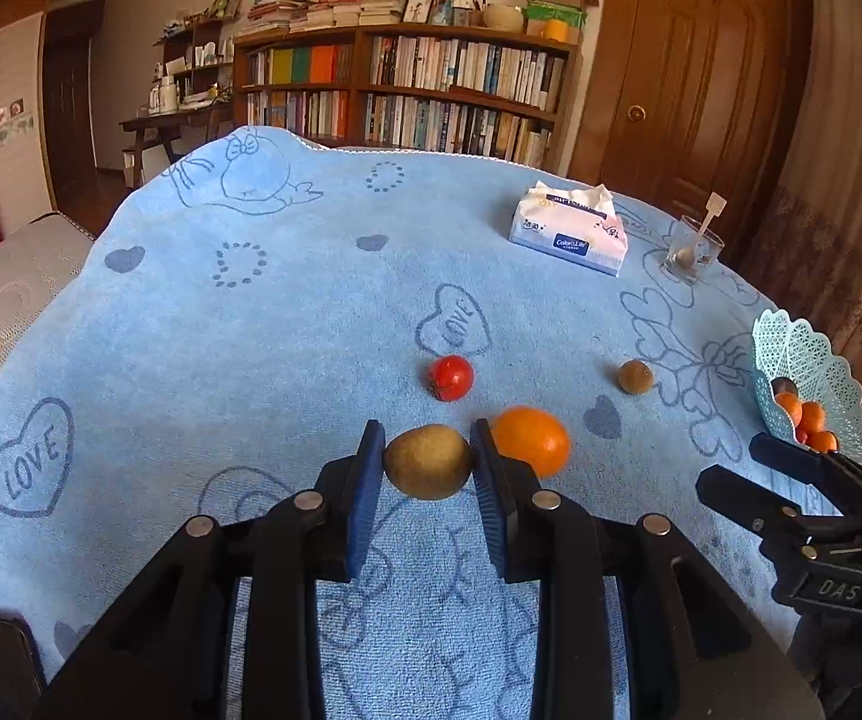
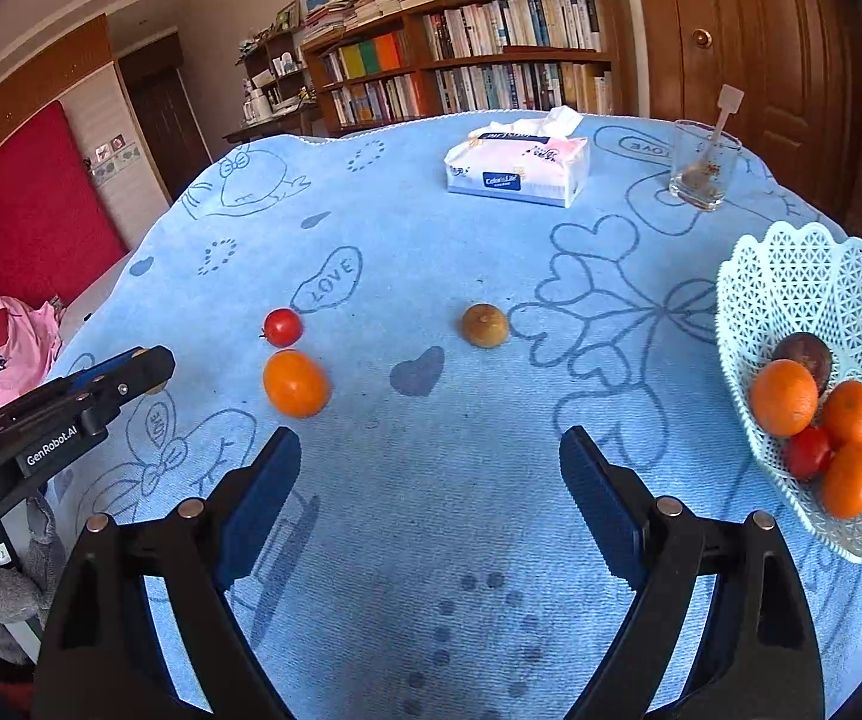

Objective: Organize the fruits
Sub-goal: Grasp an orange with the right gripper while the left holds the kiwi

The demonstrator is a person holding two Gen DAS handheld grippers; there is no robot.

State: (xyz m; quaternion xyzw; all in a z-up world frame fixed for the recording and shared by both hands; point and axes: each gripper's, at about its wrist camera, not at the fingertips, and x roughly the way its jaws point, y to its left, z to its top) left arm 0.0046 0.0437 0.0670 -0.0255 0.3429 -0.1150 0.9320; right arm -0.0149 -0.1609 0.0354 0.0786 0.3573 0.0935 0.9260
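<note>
My left gripper (image 1: 428, 459) is shut on a green-brown kiwi (image 1: 429, 463), held just above the blue towel. An orange (image 1: 531, 440) lies right beside its right finger; it also shows in the right wrist view (image 2: 296, 383). A red tomato (image 1: 450, 377) (image 2: 282, 327) and a second kiwi (image 1: 635, 376) (image 2: 484, 325) lie farther out. My right gripper (image 2: 431, 480) is open and empty over bare towel. A pale blue lattice basket (image 2: 814, 276) at the right edge holds several oranges, a tomato and dark fruits; it shows in the left wrist view (image 1: 820, 372) too.
A tissue pack (image 1: 568, 228) (image 2: 517, 165) and a glass with a spoon (image 1: 691, 246) (image 2: 703, 165) stand at the far side of the towel-covered table (image 1: 221, 330). A bookshelf and a wooden door are behind. The left gripper's body (image 2: 71, 408) shows at the left.
</note>
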